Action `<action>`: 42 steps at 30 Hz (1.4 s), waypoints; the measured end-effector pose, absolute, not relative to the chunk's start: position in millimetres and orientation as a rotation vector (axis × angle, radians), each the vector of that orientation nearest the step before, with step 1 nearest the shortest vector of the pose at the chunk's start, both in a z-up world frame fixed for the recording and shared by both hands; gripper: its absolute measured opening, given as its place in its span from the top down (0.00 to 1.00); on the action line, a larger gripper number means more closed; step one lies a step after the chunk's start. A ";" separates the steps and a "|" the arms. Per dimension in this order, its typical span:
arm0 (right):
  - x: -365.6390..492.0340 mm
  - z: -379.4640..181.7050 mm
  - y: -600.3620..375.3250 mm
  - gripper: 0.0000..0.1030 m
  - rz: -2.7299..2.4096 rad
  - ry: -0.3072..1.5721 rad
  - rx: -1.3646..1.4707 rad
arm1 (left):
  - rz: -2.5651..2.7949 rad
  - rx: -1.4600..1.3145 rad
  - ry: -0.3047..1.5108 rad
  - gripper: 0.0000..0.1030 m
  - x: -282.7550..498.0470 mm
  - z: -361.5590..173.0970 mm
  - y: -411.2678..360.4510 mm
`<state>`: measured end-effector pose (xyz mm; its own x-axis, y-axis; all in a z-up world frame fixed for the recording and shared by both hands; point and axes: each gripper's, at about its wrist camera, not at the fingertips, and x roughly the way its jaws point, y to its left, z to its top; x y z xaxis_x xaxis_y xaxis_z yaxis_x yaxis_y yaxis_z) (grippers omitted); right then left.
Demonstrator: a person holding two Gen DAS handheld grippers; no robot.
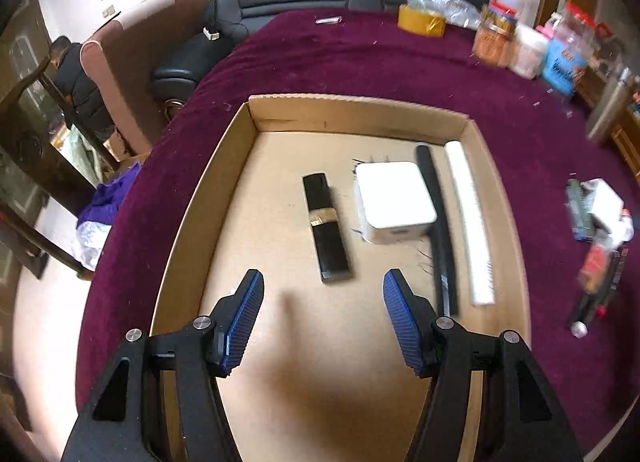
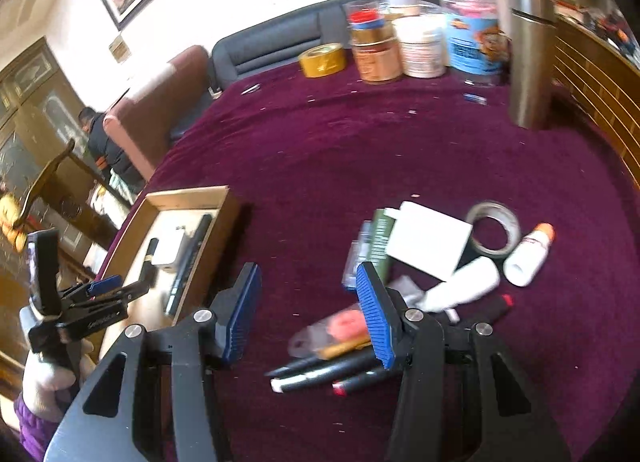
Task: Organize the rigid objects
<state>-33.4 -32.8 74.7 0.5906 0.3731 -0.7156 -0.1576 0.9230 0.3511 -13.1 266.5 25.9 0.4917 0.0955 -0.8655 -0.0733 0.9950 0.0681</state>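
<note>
Your left gripper [image 1: 323, 320] hangs over the cardboard tray [image 1: 224, 165] with its fingers apart and nothing between them; your right gripper [image 2: 308, 316] sits over the loose pile on the purple-covered bench [image 2: 360, 149], fingers likewise apart and empty.

The step in hand looks like the next pick from that pile. The dark pens [image 2: 320, 370] lie just under the right fingers, so take one pen alone: bring the fingers down across its barrel, not along it, and close near the middle so it doesn't swing. The pens touch each other, so a low, wide approach may drag a neighbour along. Carry it to the tray and lay it parallel to the long pieces already there, in the bare strip on the near-left side, and keep your left gripper out of that path.

In the tray I count four things: one black remote-shaped bar [image 1: 326, 227], one white square box [image 1: 394, 197], one black strip [image 1: 436, 229] and one white strip [image 1: 470, 221], the two strips side by side against the right wall.

Still on the bench: roughly three or four pens (blur hides the exact number), one white card box [image 2: 430, 240], one tape ring [image 2: 494, 227], two white bottles [image 2: 528, 256], a green pack [image 2: 380, 242] and a pink-topped item [image 2: 344, 322]
</note>
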 end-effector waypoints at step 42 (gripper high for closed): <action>-55.3 74.1 -182.9 0.06 0.015 0.621 0.355 | -0.125 -0.062 0.841 0.32 -63.6 99.0 194.3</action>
<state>-55.3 -182.9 74.1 0.8151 0.1196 -0.5668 0.0913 0.9397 0.3296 -63.6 194.3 99.0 0.6599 -0.1344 -0.7392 0.0856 0.9909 -0.1037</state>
